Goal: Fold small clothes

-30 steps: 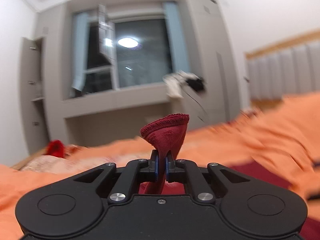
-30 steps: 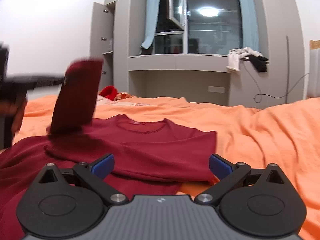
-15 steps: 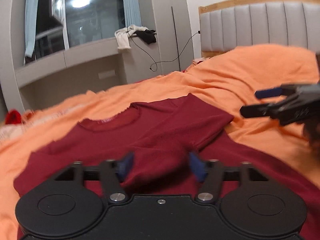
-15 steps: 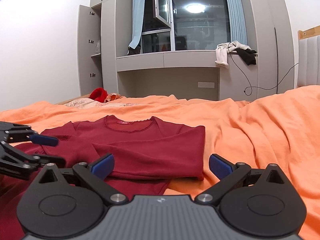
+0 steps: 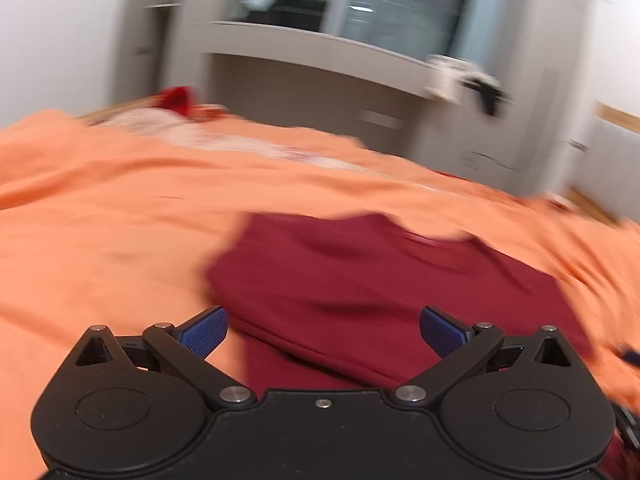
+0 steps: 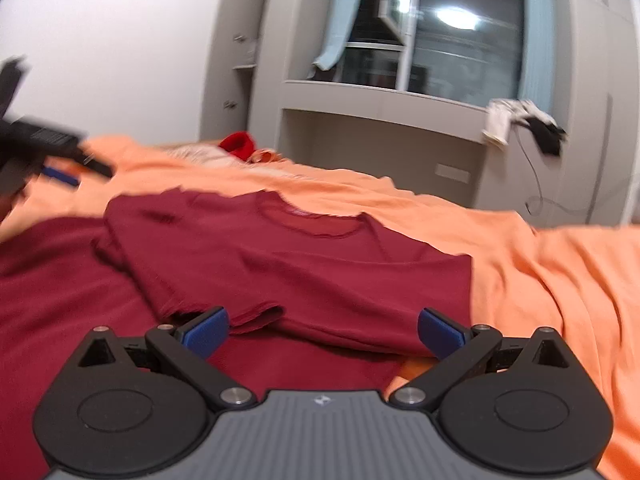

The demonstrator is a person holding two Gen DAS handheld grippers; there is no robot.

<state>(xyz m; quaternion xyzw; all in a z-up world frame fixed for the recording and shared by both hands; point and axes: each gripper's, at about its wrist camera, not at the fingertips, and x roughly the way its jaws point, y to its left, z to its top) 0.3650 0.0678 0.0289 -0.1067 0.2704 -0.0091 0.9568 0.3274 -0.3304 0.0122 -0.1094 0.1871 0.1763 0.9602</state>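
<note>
Both tongs, left (image 5: 320,330) and right (image 6: 322,330), spread, empty; maroon shirt (image 6: 288,264) on orange bedspread (image 6: 540,272), apparently part-folded.

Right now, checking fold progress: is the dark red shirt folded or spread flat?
Partly folded: the shirt has both sleeves laid across its chest, lower body spread.

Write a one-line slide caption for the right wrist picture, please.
Open right tongs hover over a dark red shirt lying partly folded on an orange bedspread, window behind.
</note>
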